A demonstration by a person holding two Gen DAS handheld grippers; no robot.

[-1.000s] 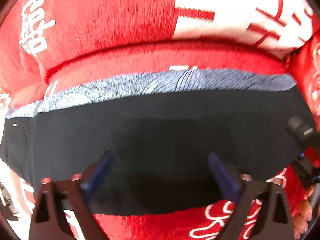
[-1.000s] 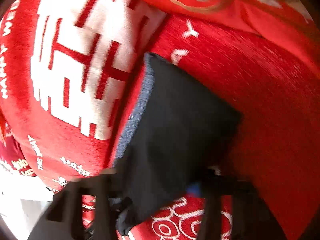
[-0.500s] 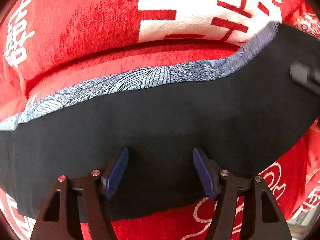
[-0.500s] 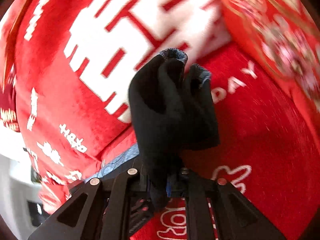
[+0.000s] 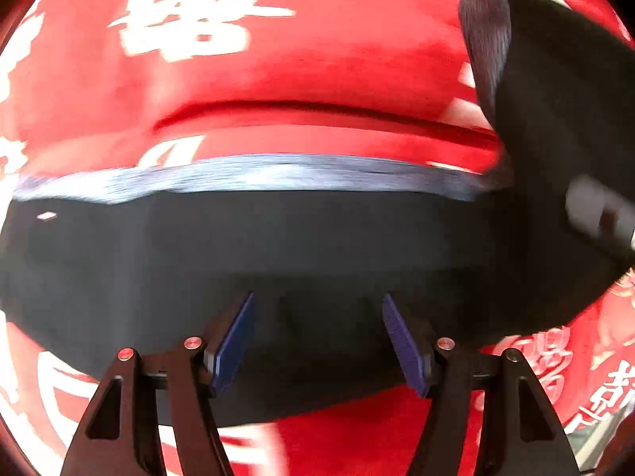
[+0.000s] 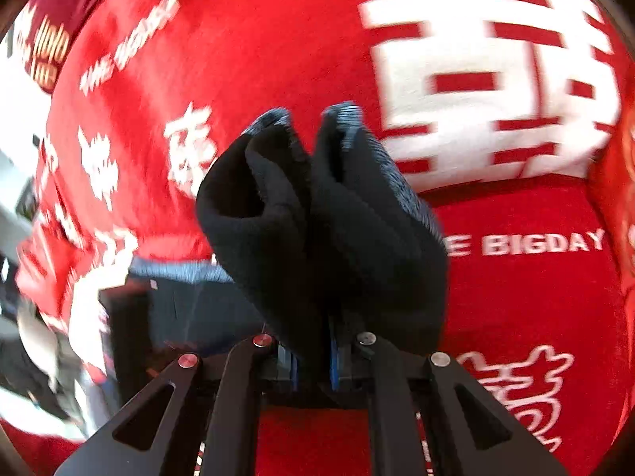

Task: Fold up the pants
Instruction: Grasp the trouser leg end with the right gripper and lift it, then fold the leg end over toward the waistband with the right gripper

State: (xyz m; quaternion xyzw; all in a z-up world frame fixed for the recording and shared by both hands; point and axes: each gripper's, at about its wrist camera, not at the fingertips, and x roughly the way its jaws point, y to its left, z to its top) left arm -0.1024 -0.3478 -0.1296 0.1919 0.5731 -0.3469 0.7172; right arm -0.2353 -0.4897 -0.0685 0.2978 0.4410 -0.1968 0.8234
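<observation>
Pants [image 5: 278,254] lay dark and limp across the red cover [image 5: 317,71], one end bunched and lifted in my right gripper [image 6: 313,369], clamped tight. My left gripper [image 5: 317,341] had just widened, gaping above flat cloth. Soft, light; I judged the edges best to pinch.

Pants [image 5: 301,254]: matt black cloth, soft knit look, no sheen; waistband [image 5: 254,174] is a grey-blue heathered weave, detail blurred. Red cover [image 5: 317,75]: napped, velvety or chenille-like cloth, probably, with white woven-in lettering, slightly fuzzy pile. Left gripper [image 5: 317,329]: matt black rigid plastic arms, bright metal rivets, blue finger pads [image 5: 234,341] with a ribbed rubbery texture. Right gripper [image 6: 313,361]: same matt black plastic, shiny metal rivets, blue pads nearly buried in the thick black fabric bunched there.
</observation>
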